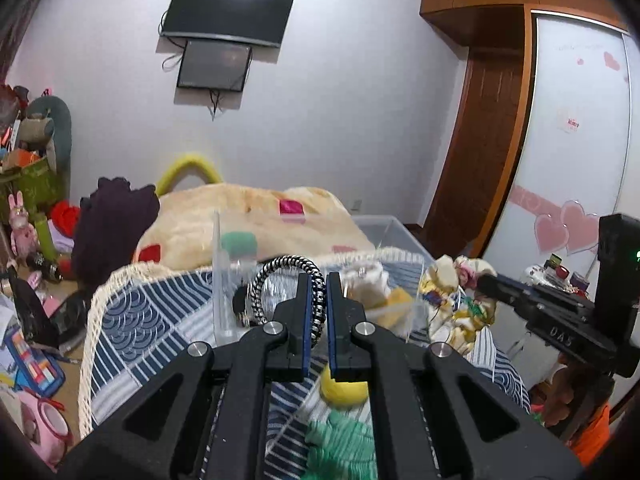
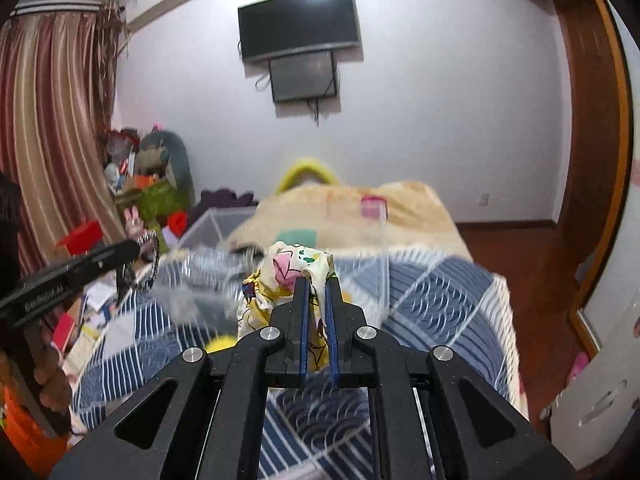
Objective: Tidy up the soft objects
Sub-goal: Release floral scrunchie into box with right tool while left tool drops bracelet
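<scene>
left fingers point(image 1: 303, 300) pinch a striped cord point(image 1: 288, 268); right fingers point(image 2: 332, 304) pinch patterned cloth point(image 2: 296, 268).

Matte black left claw point(image 1: 318, 286), blue finger pads point(image 1: 307, 320), silver round screws, white lettering on right claw point(image 2: 316, 284)

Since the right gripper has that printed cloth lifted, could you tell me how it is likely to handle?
Probably floppy: the printed cloth bunches above the right gripper and droops below its fingers. It seems light, hanging from one pinch. It may drag or snag on the clear bin when lowered, since its loose end trails.
</scene>
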The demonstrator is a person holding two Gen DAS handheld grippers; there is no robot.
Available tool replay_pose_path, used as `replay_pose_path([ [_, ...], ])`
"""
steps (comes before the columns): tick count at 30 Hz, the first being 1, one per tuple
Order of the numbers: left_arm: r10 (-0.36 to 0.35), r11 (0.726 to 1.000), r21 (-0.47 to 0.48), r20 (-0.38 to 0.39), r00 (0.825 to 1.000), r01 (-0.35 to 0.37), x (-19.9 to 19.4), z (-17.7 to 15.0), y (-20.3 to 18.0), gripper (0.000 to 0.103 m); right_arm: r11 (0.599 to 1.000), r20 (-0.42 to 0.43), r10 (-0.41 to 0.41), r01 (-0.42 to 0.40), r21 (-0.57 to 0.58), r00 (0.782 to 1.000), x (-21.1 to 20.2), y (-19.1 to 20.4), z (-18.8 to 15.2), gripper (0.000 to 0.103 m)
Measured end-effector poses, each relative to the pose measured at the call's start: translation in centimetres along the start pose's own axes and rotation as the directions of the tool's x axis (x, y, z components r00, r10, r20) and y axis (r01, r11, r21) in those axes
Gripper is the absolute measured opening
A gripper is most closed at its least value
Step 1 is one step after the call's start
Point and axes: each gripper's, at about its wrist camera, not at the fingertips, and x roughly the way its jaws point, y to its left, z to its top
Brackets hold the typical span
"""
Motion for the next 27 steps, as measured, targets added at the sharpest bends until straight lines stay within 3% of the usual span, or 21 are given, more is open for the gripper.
replay_pose_path([
  [5,0.022,0.999,0.033,0.041,0.999,-0.023,0.5,1.4,-0.4,0.005,0.999,0.049,-0.043,0.043,0.002,0.998,0.9,0.0,1.6,0.007],
  [9,0.040,0.998,0.043,0.025,0.999,-0.041,2.6,2.0,-0.4,0.005,0.997,0.019,-0.081,0.081,-0.003,0.997,3.3,0.1,1.8,0.007],
  [16,0.082,0.994,0.079,-0.087,0.993,-0.075,8.5,0.9,-0.2,0.005,0.993,-0.079,-0.118,0.116,-0.019,0.990,6.8,-0.1,0.5,0.007],
  [21,0.057,0.996,0.072,-0.159,0.986,-0.046,10.8,-0.3,-0.1,0.005,0.991,-0.136,-0.130,0.126,-0.043,0.982,7.8,-0.1,-0.4,0.007],
  [24,0.024,0.998,0.055,-0.183,0.983,-0.014,11.2,-0.5,0.1,0.005,0.992,-0.163,-0.124,0.117,-0.050,0.979,7.8,-0.1,-0.6,0.011],
  [27,0.010,0.999,0.051,-0.191,0.981,0.000,11.0,-0.4,0.2,0.006,0.990,-0.162,-0.134,0.127,-0.059,0.978,7.4,-0.3,-0.5,0.024],
])
